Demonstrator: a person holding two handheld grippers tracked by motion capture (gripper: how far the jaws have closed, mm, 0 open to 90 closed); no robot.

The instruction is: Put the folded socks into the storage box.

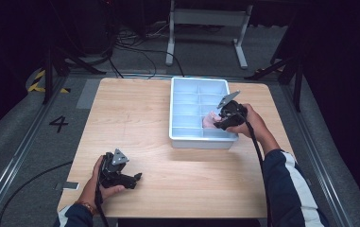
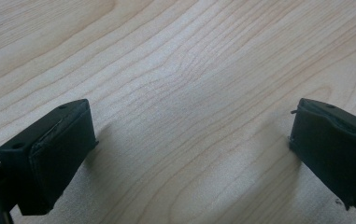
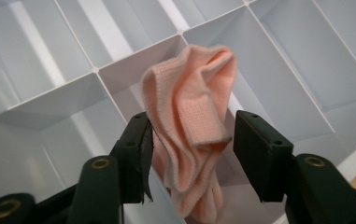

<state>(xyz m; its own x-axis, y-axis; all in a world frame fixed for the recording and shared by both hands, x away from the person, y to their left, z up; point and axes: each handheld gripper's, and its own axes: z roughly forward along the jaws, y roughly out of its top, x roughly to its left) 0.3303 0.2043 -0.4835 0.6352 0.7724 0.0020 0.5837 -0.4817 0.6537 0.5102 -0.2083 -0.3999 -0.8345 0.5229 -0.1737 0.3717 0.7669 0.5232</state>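
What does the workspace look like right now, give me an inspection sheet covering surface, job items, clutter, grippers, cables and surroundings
Surface: light wooden table, bare around the tray.
Job's things: white divided tray at the far right of the table; pink cloth bunched between the right gripper's jaws over the tray's compartments.
Clutter: nothing seen on the table.
Grippers: left gripper resting low at the near left, jaws wide apart over bare wood. Right gripper over the tray; a gap shows between one jaw and the cloth, so the grip cannot be told.
Cables: one trails from each gripper; more lie on the floor beyond the table.
Surroundings: dark room, grey floor, a white frame behind.
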